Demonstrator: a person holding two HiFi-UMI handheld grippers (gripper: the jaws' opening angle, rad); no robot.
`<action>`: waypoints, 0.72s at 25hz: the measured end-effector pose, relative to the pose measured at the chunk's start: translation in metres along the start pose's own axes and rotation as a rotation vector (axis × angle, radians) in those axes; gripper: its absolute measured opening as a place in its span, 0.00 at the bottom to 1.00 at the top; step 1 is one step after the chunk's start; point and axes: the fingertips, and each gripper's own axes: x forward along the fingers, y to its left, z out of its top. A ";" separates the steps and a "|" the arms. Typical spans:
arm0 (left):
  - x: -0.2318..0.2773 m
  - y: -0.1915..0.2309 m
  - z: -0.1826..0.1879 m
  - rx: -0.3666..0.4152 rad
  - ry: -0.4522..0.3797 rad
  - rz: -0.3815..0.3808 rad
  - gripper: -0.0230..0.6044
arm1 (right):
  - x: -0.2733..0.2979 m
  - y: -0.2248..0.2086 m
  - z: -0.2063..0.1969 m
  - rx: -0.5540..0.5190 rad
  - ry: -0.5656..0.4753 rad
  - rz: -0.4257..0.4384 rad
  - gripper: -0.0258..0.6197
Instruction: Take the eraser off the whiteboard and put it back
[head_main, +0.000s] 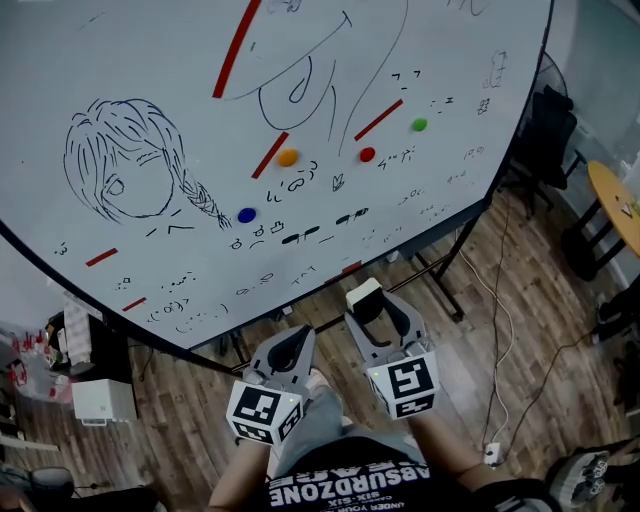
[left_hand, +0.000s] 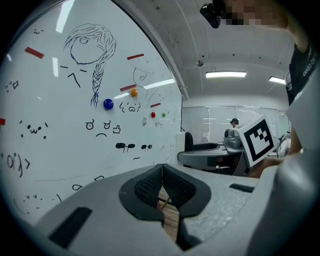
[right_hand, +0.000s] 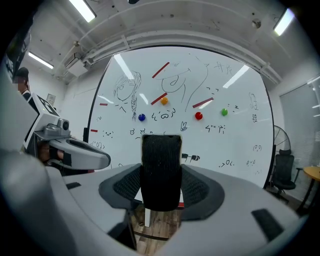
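The eraser (head_main: 363, 297), white on top with a black felt face (right_hand: 161, 172), is clamped upright between the jaws of my right gripper (head_main: 371, 312). It is held in the air, below and in front of the whiteboard's (head_main: 180, 90) lower edge, apart from the board. My left gripper (head_main: 291, 346) hangs beside it on the left, its jaws closed together with nothing between them (left_hand: 161, 186). In the right gripper view the left gripper (right_hand: 75, 152) shows at the left edge.
The whiteboard carries drawings, red strips and round magnets: orange (head_main: 288, 157), red (head_main: 367, 154), green (head_main: 419, 125), blue (head_main: 247, 214). Its stand legs (head_main: 440, 280) rest on a wood floor. There is a round table (head_main: 615, 200) and a black chair (head_main: 550, 120) at right, and a white box (head_main: 100, 400) at left.
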 end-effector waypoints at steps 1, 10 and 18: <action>0.000 -0.001 0.000 -0.001 0.001 0.000 0.05 | -0.001 0.001 -0.002 0.005 0.003 0.003 0.40; -0.007 -0.005 -0.002 -0.006 0.004 0.010 0.05 | -0.009 0.004 -0.015 0.033 0.021 0.018 0.40; -0.011 -0.007 -0.004 -0.009 0.006 0.011 0.05 | -0.013 0.008 -0.017 0.036 0.027 0.023 0.40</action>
